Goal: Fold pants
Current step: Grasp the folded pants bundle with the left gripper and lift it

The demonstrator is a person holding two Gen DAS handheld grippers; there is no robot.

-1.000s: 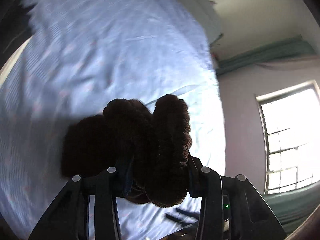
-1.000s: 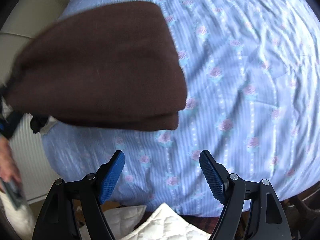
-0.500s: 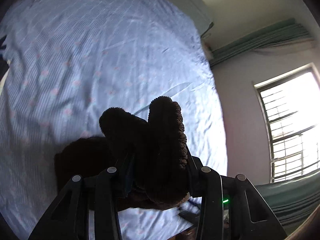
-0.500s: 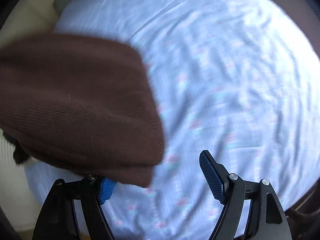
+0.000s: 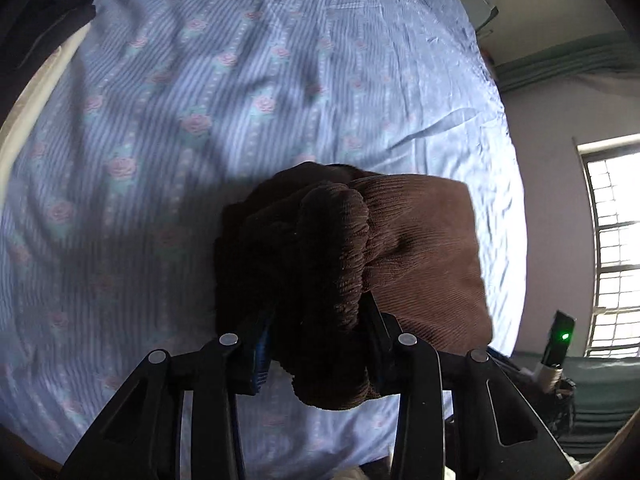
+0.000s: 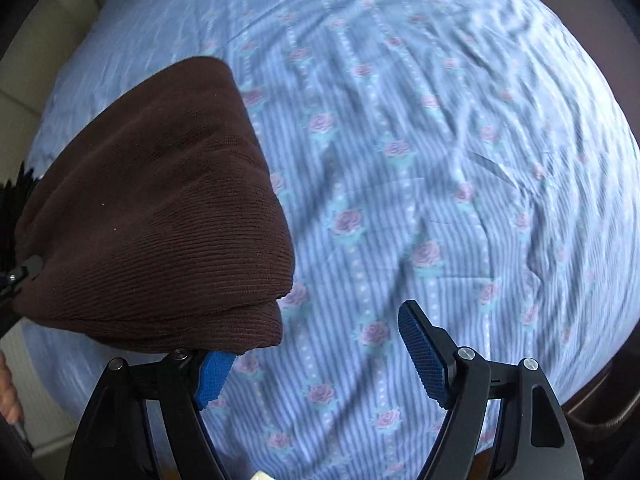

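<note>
The pants (image 5: 420, 248) are brown corduroy, folded into a thick bundle. My left gripper (image 5: 320, 344) is shut on the bundle's bunched near edge; the rest of the bundle rests on the blue floral bedsheet (image 5: 180, 120). In the right wrist view the same folded pants (image 6: 160, 208) fill the left side and overlap my left finger's blue pad (image 6: 214, 374). My right gripper (image 6: 316, 352) is open and empty over the sheet (image 6: 440, 160), with the pants beside it, not between the jaws.
A dark garment (image 5: 44, 12) lies at the bed's far left edge. A window (image 5: 612, 248) and green curtains (image 5: 560, 60) are at the right. A small device with a green light (image 5: 560, 336) stands near the bed's right edge.
The left gripper has lowered the bundle from the air onto the sheet. In the right wrist view the pants have come closer and now cover the left finger.
</note>
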